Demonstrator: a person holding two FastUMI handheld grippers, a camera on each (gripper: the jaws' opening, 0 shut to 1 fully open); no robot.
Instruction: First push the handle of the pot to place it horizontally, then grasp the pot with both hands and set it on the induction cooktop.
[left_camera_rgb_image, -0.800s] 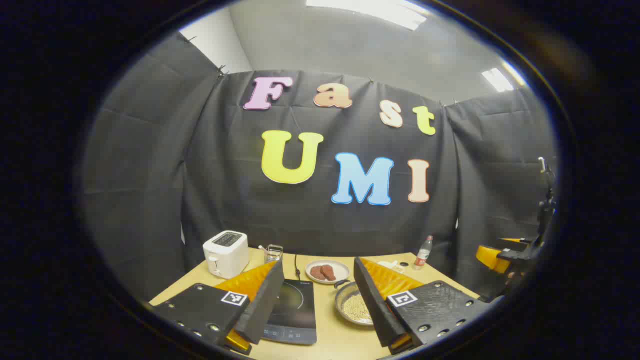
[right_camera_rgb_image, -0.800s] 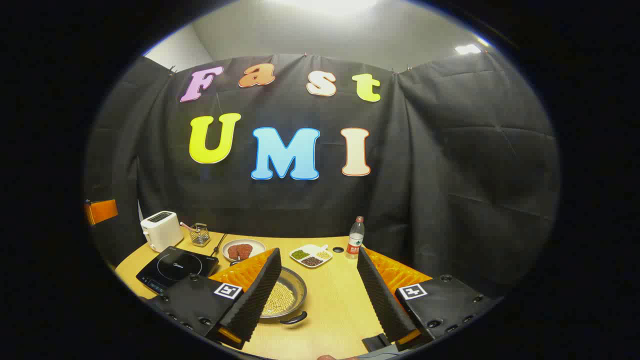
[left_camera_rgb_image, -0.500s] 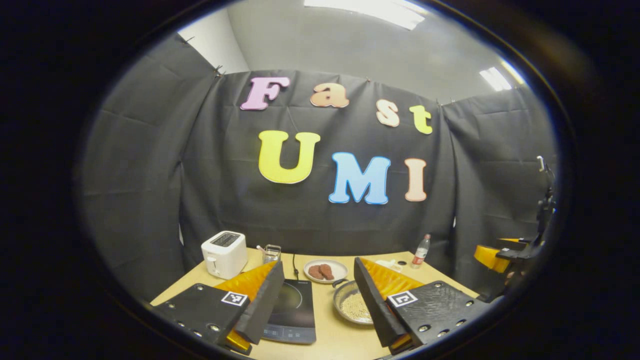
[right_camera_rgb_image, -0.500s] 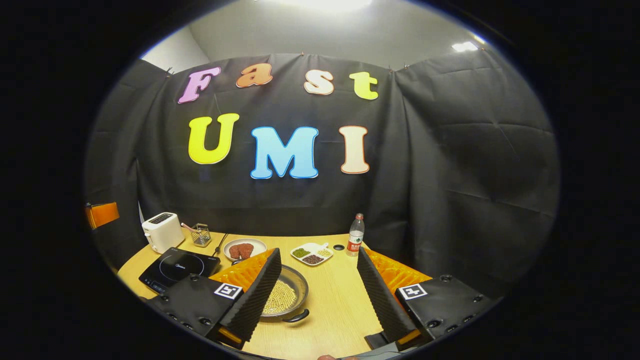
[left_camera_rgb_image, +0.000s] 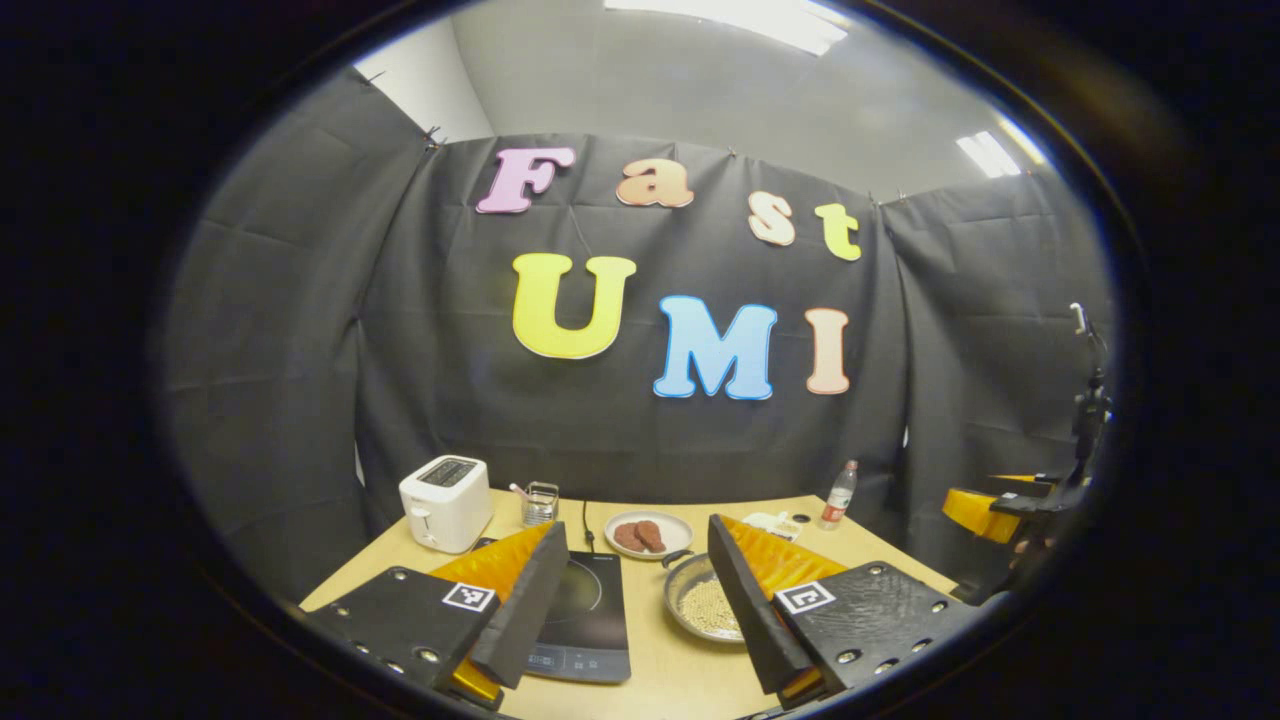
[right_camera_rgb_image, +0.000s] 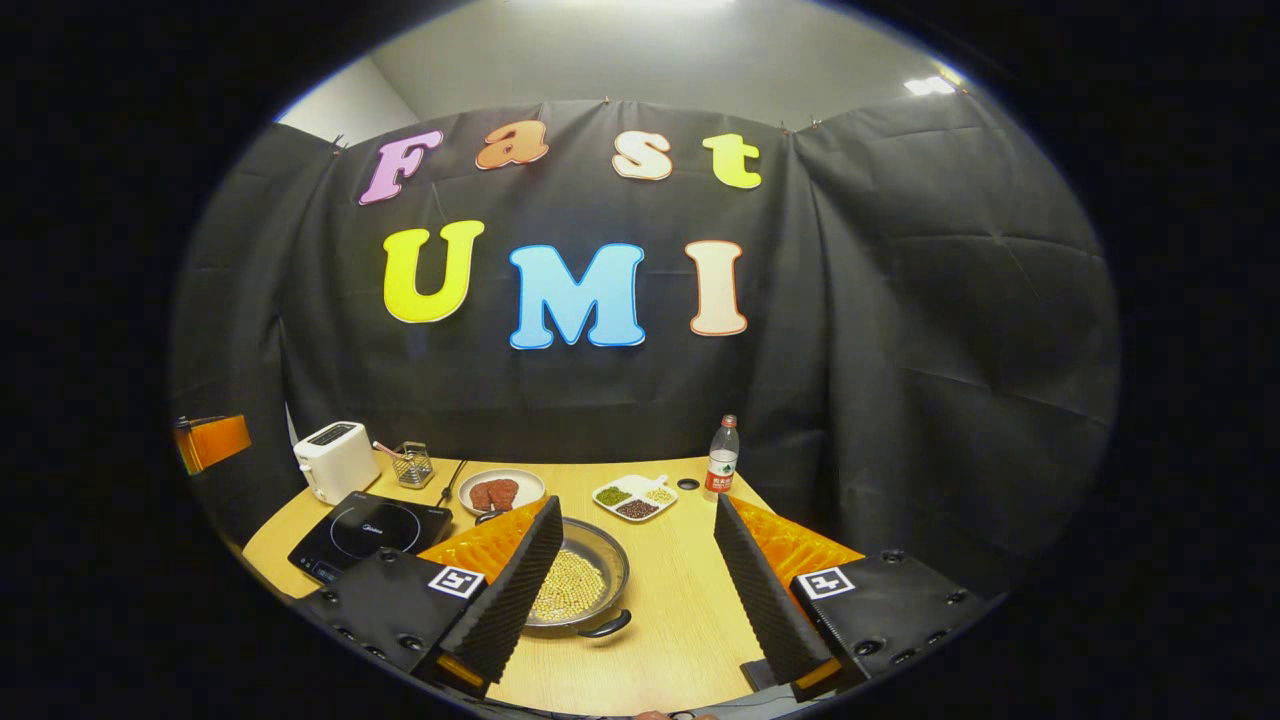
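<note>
Since the earlier frames: both of your grippers have lifted and tipped a little, so the wooden table (right_camera_rgb_image: 680, 600) shows more of itself and everything on it has slid up the views.
White toaster (right_camera_rgb_image: 335, 460): far left at the table's back, well apart from the job.
Black flat induction cooktop (right_camera_rgb_image: 370, 528): left of the pot and apart from it; in the left gripper view the cooktop (left_camera_rgb_image: 590, 618) lies dead ahead between your left fingers.
Left gripper (left_camera_rgb_image: 630, 610): jaws spread wide, holding nothing, held above the table's near edge.
Round grey metal pot of pale beans (right_camera_rgb_image: 578, 590): near the table's middle, just right of the cooktop, and not yet on it; in the left gripper view the pot (left_camera_rgb_image: 700, 605) is half hidden behind your left gripper's right-hand finger.
Pot's handles: one black loop handle (right_camera_rgb_image: 607, 627) points at you, the other sits on the far rim toward the white plate of two brown patties (right_camera_rgb_image: 500, 490). Judged from that, the pot's long axis runs front to back, not yet side to side.
Right gripper (right_camera_rgb_image: 635, 590): jaws wide apart, empty, with the pot ahead and to the left, partly behind its left-hand finger.
Nearer hand: your right looks the closer to the near handle, and a sideways push there should turn the pot.
</note>
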